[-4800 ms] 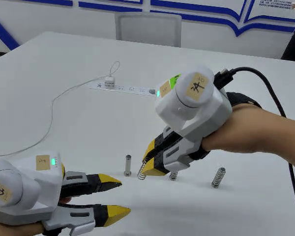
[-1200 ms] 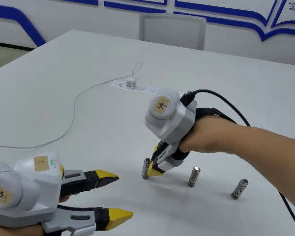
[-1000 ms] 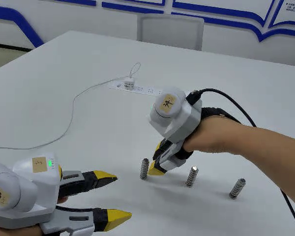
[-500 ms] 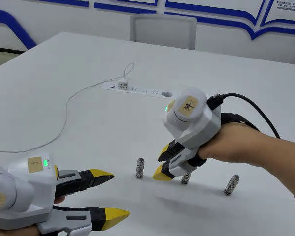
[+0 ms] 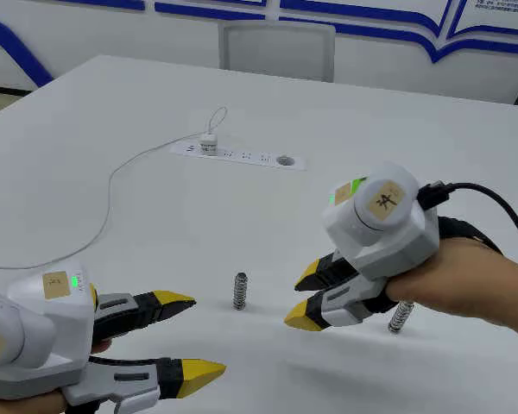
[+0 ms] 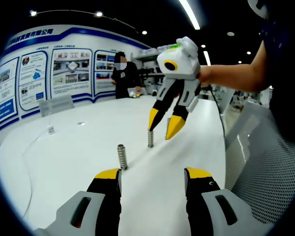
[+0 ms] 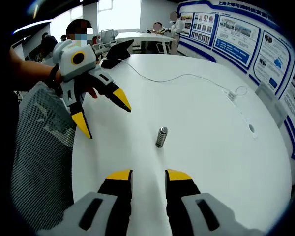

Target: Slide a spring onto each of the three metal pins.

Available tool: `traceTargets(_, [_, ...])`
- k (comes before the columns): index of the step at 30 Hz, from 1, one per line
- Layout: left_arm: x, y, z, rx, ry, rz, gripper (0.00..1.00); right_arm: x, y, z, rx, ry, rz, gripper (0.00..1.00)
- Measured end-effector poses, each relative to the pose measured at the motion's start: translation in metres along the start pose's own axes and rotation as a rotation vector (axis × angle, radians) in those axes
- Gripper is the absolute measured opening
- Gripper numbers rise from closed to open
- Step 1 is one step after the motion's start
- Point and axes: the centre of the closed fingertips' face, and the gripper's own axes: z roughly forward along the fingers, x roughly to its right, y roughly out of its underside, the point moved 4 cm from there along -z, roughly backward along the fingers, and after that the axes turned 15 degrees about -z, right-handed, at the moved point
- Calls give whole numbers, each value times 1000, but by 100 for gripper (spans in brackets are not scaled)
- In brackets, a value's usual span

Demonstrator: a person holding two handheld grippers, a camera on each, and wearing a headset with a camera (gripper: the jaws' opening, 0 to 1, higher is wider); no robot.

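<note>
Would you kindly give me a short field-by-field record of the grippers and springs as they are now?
left gripper: open, holding nothing
right gripper: open, holding nothing
near spring: upright, between the grippers
middle spring: upright, beside the right gripper
far spring: upright, partly hidden behind the right gripper
power strip: farther back on the table

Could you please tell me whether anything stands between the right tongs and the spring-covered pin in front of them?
Nothing visible does. In the right gripper view, bare white table lies between the open right tongs and the spring-covered pin; the left tongs hang off to one side.
</note>
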Motion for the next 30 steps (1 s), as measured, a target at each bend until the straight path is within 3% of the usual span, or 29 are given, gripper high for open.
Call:
traceTargets(18, [7, -5, -1, 12, -7, -2, 56, -30, 40, -36, 103, 58, 125, 29])
traceTargets(30, [8, -5, 2, 14, -5, -6, 57, -34, 67, -60, 140, 126, 212, 30])
